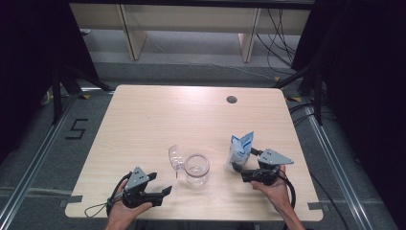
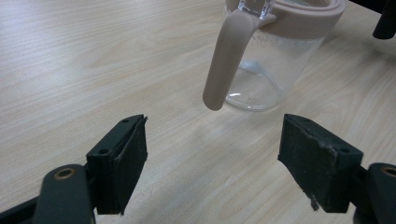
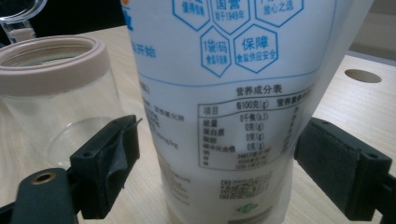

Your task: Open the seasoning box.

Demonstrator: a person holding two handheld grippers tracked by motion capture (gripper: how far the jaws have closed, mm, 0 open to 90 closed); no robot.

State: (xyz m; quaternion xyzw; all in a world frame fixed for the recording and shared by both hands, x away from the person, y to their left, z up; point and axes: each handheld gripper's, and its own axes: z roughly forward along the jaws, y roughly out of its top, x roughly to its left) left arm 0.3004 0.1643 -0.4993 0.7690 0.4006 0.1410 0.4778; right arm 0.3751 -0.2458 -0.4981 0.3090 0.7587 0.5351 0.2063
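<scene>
So this looks like a fill-the-jar job and I'd say I'm barely into it. The prep is sorted: the glass jar [image 1: 197, 169] has its hinged clear lid [image 1: 175, 157] flipped up and out of the way, so the mouth is open. What's left is pretty much everything else, as far as I can judge: get hold of the pouch [image 1: 240, 149], tip it over the jar, then shut the lid. My right gripper [image 1: 238, 168] has its jaws spread to either side of the pouch, which stands upright between them; in the right gripper view there's daylight between each pad and the bag, so it's bracketing it, not squeezing yet. My left gripper [image 1: 167, 190] is also wide open and holding nothing, with the jar a little ahead of it and off to its right in its own view, its pinkish latch handle [image 2: 227, 58] hanging down on my side. The pouch itself is a white stand-up bag with blue hexagon graphics and a printed nutrition table, soft-looking, with the top already looking cut or unfolded from above, though I can't really tell. The jar is clear with a beige rim band [image 3: 51, 65], and looks empty apart from some whitish residue or a reflection at the bottom.
</scene>
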